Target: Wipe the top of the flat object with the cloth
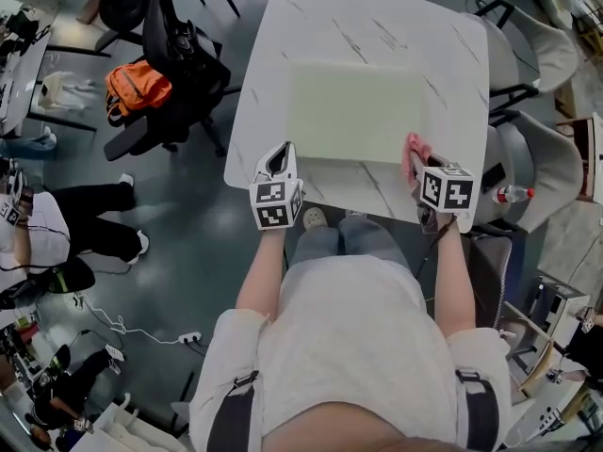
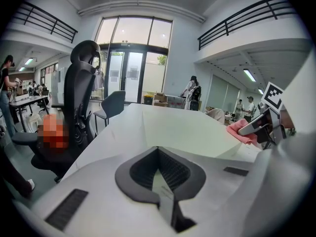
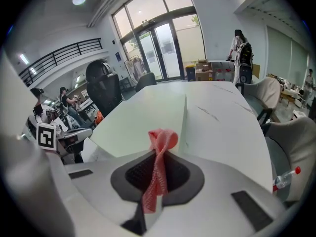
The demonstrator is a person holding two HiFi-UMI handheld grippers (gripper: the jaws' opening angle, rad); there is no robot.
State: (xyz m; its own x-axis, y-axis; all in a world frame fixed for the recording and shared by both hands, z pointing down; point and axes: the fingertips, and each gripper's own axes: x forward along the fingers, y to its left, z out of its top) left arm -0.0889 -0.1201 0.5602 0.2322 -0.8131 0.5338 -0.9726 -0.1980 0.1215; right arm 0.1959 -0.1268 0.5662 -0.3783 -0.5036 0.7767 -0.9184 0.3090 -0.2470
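Right gripper (image 1: 419, 169), jaws pinched on the pink cloth (image 1: 415, 149), at the near right corner of the pale green flat object (image 1: 356, 111), which lies crosswise on the white surface (image 1: 377, 17), ahead-left of it; left gripper (image 1: 280, 163), jaws closed and empty, at near left corner.
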